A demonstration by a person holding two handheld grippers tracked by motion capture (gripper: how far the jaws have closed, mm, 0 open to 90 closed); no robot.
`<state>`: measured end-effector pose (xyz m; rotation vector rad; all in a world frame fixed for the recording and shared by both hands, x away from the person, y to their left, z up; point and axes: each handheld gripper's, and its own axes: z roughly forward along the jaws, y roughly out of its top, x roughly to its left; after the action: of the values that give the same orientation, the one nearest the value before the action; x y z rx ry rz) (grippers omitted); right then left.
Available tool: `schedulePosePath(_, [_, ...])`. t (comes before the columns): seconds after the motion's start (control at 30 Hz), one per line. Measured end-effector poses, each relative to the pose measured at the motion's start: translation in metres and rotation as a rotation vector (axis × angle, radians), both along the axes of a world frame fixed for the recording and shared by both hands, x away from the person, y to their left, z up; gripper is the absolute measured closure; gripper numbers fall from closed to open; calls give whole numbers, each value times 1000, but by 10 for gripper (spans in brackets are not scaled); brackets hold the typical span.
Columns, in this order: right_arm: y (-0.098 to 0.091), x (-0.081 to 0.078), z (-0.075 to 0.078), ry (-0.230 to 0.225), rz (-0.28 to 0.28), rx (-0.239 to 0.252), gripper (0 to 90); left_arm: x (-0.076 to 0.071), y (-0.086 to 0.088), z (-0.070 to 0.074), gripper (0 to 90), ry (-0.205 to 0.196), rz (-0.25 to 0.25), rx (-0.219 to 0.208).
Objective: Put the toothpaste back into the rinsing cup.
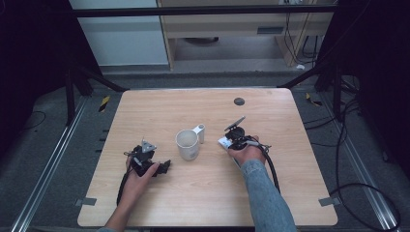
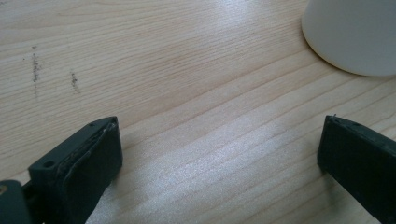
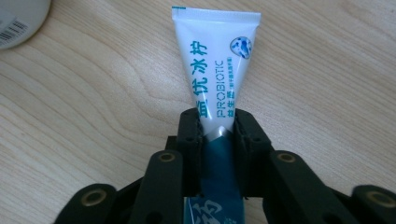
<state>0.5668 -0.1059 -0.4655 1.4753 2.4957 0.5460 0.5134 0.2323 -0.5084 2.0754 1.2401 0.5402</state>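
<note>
The wooden table (image 1: 208,193) stands on grey carpet, with dark frame bars at both sides and a pale cabinet beyond its far edge. A small dark disc (image 1: 239,101) sits near that edge. Mid-table stands the white mug (image 1: 187,144), with a small white cylinder (image 1: 200,133) just behind it. My left gripper (image 2: 219,149) rests near the mug's left, jaws spread wide over bare wood. My right gripper (image 3: 218,128), right of the mug, pinches the white toothpaste tube (image 3: 217,60) lying flat on the table, crimped end pointing away.
</note>
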Motion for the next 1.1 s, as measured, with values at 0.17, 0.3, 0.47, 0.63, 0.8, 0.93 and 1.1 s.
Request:
schedulePosePath(0.17, [0,-1,2,-12,9,-8,782,0,0,0,0,0,0,0])
schedulePosePath(0.3, [1,-3,5,-14,10,6,790,0,0,0,0,0,-1,0])
schedulePosePath(0.47, [-1,-6,13,-38,6,28,793,0,0,0,0,0,-2,0])
schedulePosePath(0.63, [-8,-9,31,-61,-7,61,797,0,0,0,0,0,-2,0])
schedulePosePath(0.8, [-15,-13,48,-99,-6,72,798,0,0,0,0,0,-2,0])
schedulePosePath(0.93, [-19,-15,62,-142,-19,79,798,0,0,0,0,-2,1,-4])
schedulePosePath(1.1, [-23,-16,72,-179,-35,112,798,1,0,0,0,-2,1,-4])
